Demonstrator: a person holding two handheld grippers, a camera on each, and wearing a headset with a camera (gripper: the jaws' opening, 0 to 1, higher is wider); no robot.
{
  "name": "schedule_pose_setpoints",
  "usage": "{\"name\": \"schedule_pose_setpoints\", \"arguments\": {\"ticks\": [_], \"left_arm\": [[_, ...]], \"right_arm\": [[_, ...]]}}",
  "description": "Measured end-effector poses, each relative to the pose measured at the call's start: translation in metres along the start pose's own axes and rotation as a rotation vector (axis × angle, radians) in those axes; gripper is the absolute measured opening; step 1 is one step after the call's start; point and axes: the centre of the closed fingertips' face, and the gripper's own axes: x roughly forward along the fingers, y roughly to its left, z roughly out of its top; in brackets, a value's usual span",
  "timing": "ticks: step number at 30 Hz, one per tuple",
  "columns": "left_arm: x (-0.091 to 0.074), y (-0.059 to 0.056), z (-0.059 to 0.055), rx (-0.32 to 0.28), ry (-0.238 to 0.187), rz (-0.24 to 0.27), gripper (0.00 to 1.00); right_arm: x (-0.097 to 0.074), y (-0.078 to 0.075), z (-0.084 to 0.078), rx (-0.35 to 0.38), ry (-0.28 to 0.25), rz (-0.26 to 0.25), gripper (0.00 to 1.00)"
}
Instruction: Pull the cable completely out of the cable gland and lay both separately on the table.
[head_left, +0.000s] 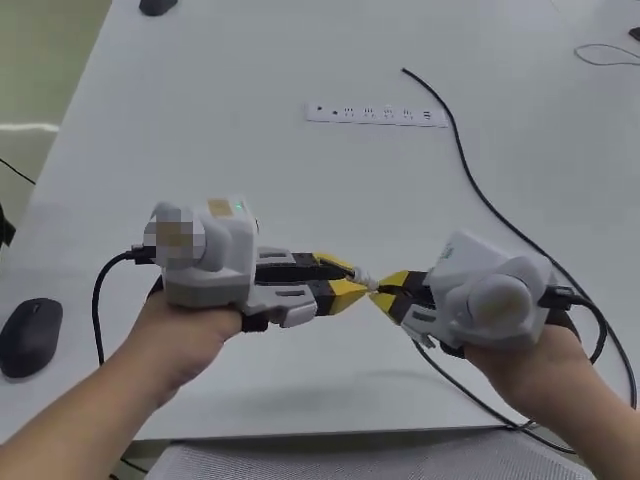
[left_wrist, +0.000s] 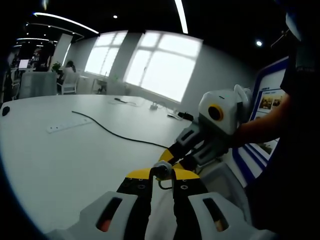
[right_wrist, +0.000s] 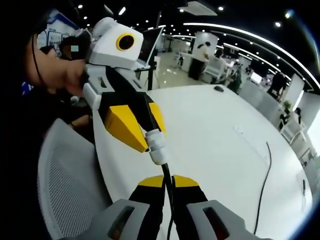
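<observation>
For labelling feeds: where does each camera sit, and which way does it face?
Head view: on the head, facing down at the table; left hand with left tool, right hand with right tool.
Left gripper view: on the left tool, facing the right tool and right hand.
Right gripper view: on the right tool, facing along the cable to the left tool and left hand.
Shared: the cable gland, in all three.

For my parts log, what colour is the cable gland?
The cable gland is white; it shows best in the right gripper view.

Left tool (head_left: 352, 284) and right tool (head_left: 388, 290), both clamped, meet tip-to-tip.
</observation>
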Motion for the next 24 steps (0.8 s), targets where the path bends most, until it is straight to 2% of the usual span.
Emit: {"name": "schedule_pose_setpoints", "arguments": {"ticks": [2,4,12,18,22,24], "left_arm": [[0.000,0.001,0.001,0.001,-0.005,0.002,0.15],[-0.001,0.001,0.003,0.000,-0.011,0.007,0.15],[-0.010,0.007,0.006,-0.016,-0.037,0.023,0.15],[-0.014,0.011,0.003,-0.020,-0.033,0.034,0.15],[-0.017,0.012,0.001,-0.025,-0.032,0.037,0.15],[-0.017,0.012,0.000,-0.023,-0.026,0.039,0.15]], "right_arm": [[0.000,-0.003,-0.004,0.019,0.008,-0.007,0.00],[0.001,-0.006,-0.011,0.080,0.016,-0.010,0.00],[0.000,-0.020,-0.034,0.235,0.033,-0.037,0.00],[-0.001,-0.021,-0.049,0.259,0.051,-0.042,0.00],[-0.003,-0.021,-0.052,0.232,0.058,-0.046,0.00],[-0.003,-0.024,-0.052,0.252,0.052,-0.049,0.00]]}}
